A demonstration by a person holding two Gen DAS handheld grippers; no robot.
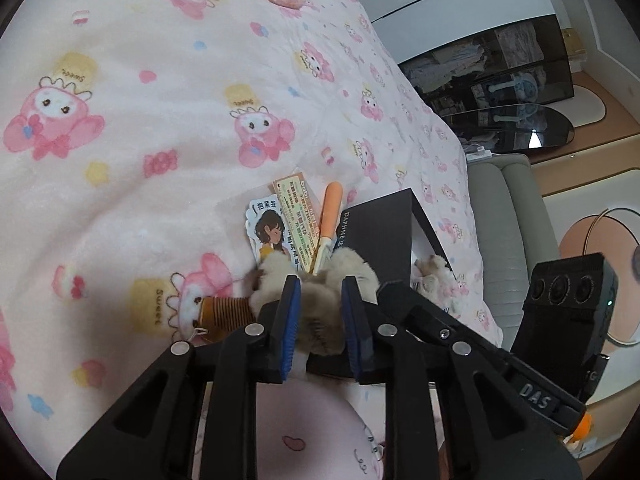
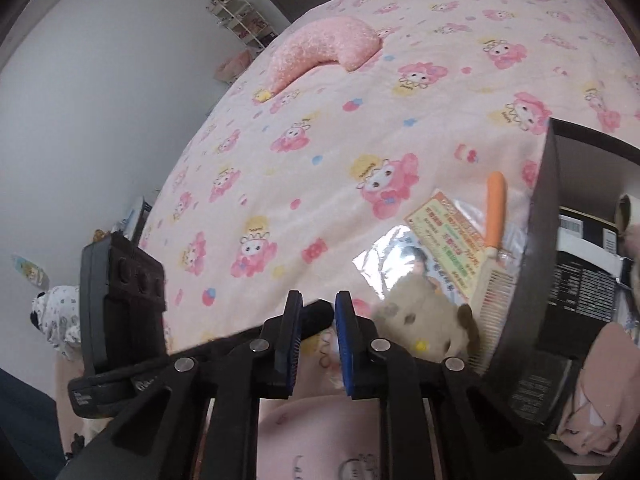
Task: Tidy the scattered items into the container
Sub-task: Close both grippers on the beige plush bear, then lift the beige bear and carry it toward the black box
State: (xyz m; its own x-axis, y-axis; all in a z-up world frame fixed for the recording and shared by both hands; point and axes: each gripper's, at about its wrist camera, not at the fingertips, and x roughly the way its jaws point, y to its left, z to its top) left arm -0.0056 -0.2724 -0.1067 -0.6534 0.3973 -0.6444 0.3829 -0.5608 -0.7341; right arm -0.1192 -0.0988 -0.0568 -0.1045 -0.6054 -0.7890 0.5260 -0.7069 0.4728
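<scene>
A beige plush toy [image 1: 316, 304] lies on the pink bedspread, and my left gripper [image 1: 320, 292] is closed around it with its blue pads on both sides. Beyond it lie an orange-handled comb [image 1: 329, 216], a cartoon girl card [image 1: 269, 232] in a clear sleeve and a printed leaflet [image 1: 298, 220]. A small wooden comb [image 1: 226, 312] lies to the left. The black box [image 1: 380, 236] stands just right of them. In the right wrist view my right gripper [image 2: 318, 304] is open and empty, left of the plush toy [image 2: 424, 324], the comb [image 2: 494, 216] and the box [image 2: 532, 264].
A pink crescent pillow [image 2: 320, 52] lies far up the bed. A grey upholstered bed frame [image 1: 508, 216] and a dark glass cabinet [image 1: 492, 76] are beyond the bed's right edge. A white shelf rack [image 2: 240, 20] stands against the far wall.
</scene>
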